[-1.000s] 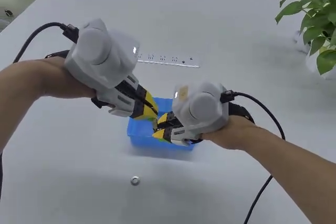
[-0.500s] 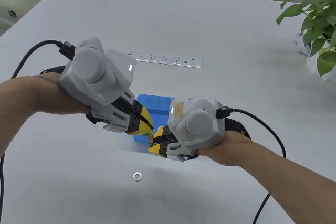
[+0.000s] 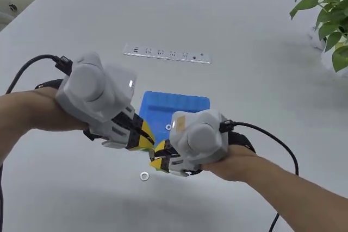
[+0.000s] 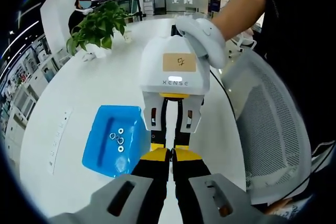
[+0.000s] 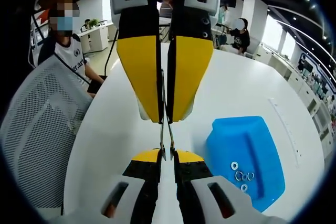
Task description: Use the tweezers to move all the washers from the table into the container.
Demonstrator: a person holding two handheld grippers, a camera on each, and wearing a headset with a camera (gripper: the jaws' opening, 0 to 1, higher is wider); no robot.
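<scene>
A pair of thin metal tweezers (image 5: 165,135) is held between my two grippers, which face each other tip to tip. The left gripper (image 3: 148,140) is shut on the tweezers; in the right gripper view its yellow jaws come down from the top. The right gripper (image 3: 156,161) is shut on them from the opposite side. One loose washer (image 3: 144,176) lies on the white table just in front of both grippers. The blue container (image 3: 175,108) sits just beyond the grippers, with several washers (image 5: 242,176) inside it.
A white power strip (image 3: 166,54) lies on the table beyond the container. A potted plant (image 3: 329,20) stands at the far right. A mesh office chair (image 5: 47,129) and seated people are off the table's edge. Cables trail from both grippers.
Both grippers have drawn back from over the blue container toward the near side of the table, and now hang close to the loose washer.
</scene>
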